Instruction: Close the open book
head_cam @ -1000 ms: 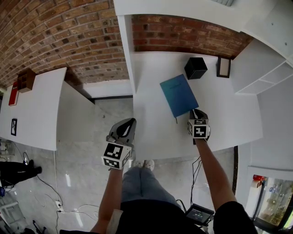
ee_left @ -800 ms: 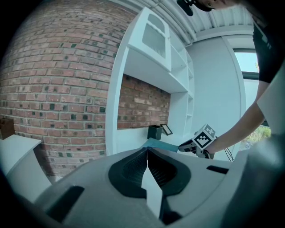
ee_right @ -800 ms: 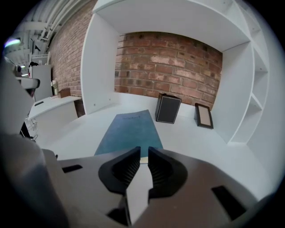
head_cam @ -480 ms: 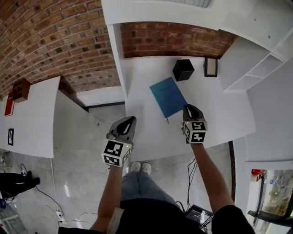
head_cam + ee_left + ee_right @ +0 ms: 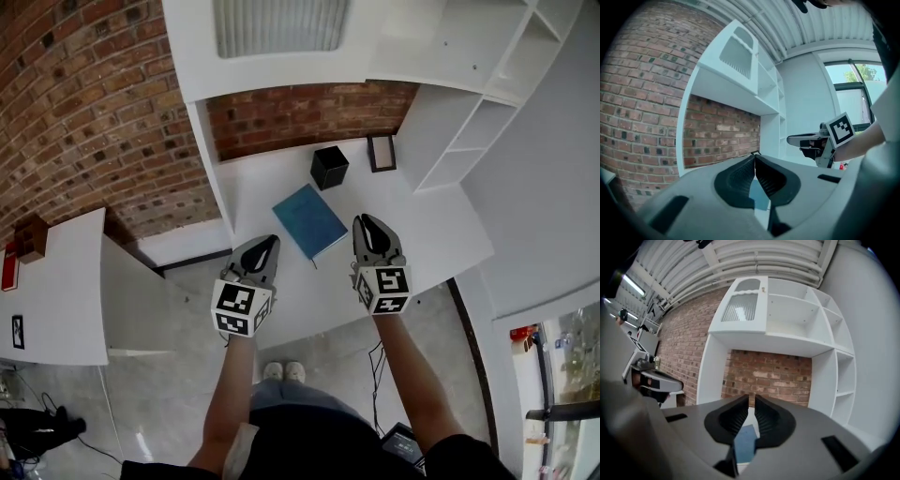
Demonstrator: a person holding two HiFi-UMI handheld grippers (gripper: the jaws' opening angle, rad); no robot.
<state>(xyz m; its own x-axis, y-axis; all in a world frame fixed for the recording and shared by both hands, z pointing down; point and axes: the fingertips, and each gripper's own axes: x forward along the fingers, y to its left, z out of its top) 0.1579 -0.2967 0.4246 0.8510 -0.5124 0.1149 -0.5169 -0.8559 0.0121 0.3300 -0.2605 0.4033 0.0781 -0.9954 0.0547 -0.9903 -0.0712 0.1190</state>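
A blue book (image 5: 309, 220) lies closed and flat on the white desk (image 5: 422, 230), a thin ribbon trailing from its near edge. Both grippers hover level above the desk's front edge, apart from the book. The left gripper (image 5: 265, 244) is to the book's left, its jaws meeting at the tips with nothing in them. The right gripper (image 5: 368, 223) is to the book's right; its jaws are closing, a narrow gap still shows and nothing is between them. Low between the jaws of the left gripper (image 5: 754, 157) and of the right gripper (image 5: 752, 398), the book (image 5: 745, 444) shows as a blue patch.
A black cube box (image 5: 329, 167) and a small dark picture frame (image 5: 381, 152) stand at the desk's back against the brick wall. White shelves (image 5: 469, 122) rise at the right. A second white table (image 5: 56, 281) with a brown box (image 5: 31, 239) stands at far left.
Both grippers have risen off the desk, the right one lifting away from the book's near right corner. The head view has tilted upward. The book has not moved.
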